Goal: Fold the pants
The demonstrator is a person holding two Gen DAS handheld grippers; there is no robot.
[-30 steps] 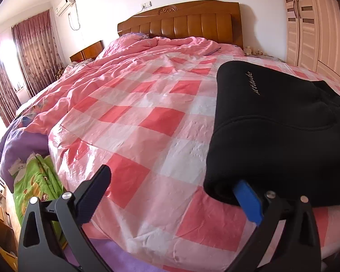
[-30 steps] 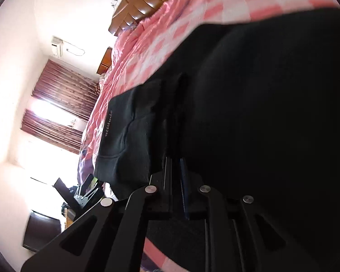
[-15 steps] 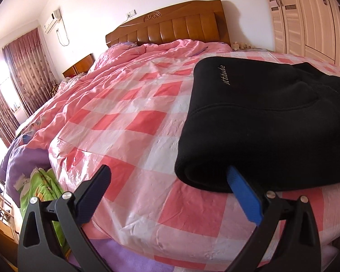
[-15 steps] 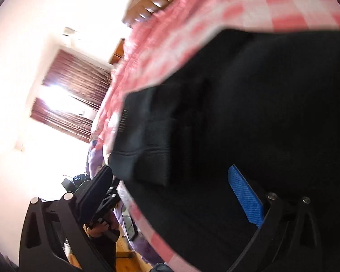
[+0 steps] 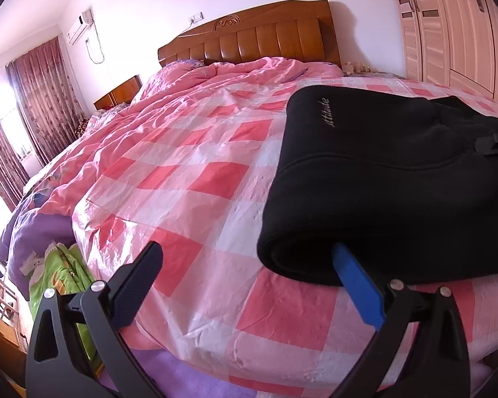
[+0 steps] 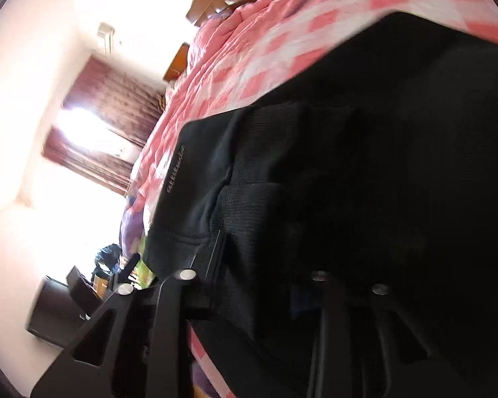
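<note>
Folded black pants (image 5: 391, 185) lie near the bed's (image 5: 189, 179) right edge.
Left gripper (image 5: 249, 278) gapes wide, blue finger (image 5: 358, 288) under the fold; right gripper's (image 6: 255, 265) spread unclear. Lifting could undo folds.

A home bedroom, as I see it.
My left camera shows a bed (image 5: 189, 179) with a wooden headboard (image 5: 249, 38), a wardrobe (image 5: 448, 30), curtains (image 5: 33, 99), a nightstand (image 5: 118, 91) and a wall air conditioner (image 5: 79, 23).

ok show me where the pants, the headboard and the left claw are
pants (image 5: 398, 199), left wrist view, middle of the folded black fabric
headboard (image 5: 265, 39), left wrist view, centre wooden panels
left claw (image 5: 249, 282), left wrist view, midway between its tips
</note>
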